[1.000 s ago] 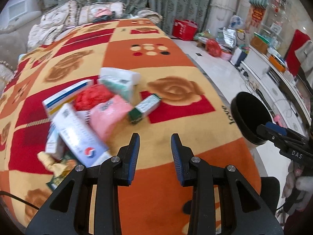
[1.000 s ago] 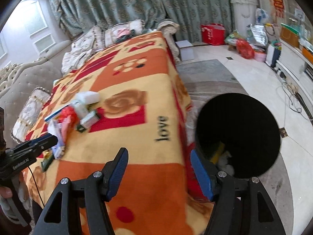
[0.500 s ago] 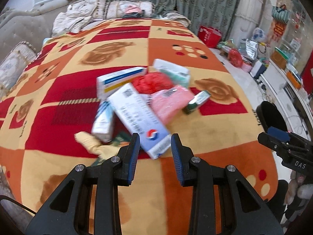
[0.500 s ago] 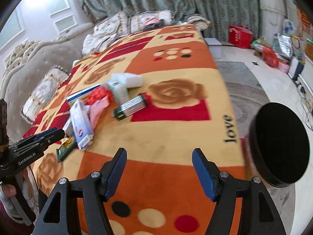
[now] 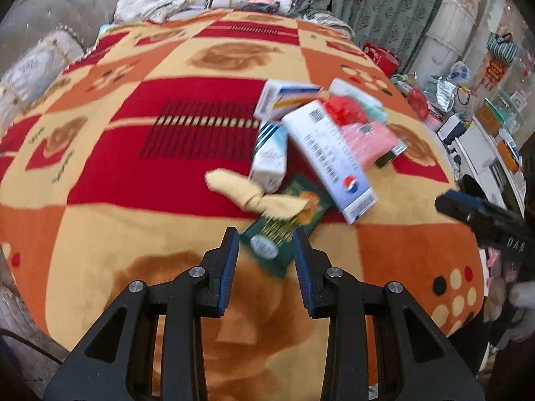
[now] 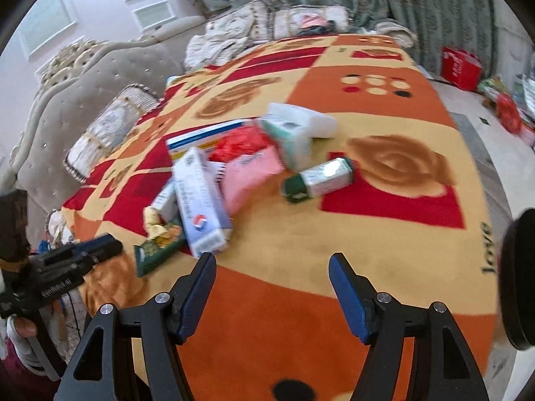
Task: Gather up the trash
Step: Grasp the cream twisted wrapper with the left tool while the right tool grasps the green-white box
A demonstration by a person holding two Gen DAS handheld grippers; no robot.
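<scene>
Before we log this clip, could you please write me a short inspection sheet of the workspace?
Surface: patterned blanket over a bed.
Job's things: pile of trash: long white box, green wrapper, yellow rag, small carton, pink pack, red bag, green-capped box, tissue packs; black bin beside the bed.
Clutter: bags and boxes on the floor.
Grippers: left gripper open, empty, near the wrapper; right gripper open, empty.
Cables: thin dark lead at the picture's lower left.
Surroundings: pillows, curtain.
</scene>
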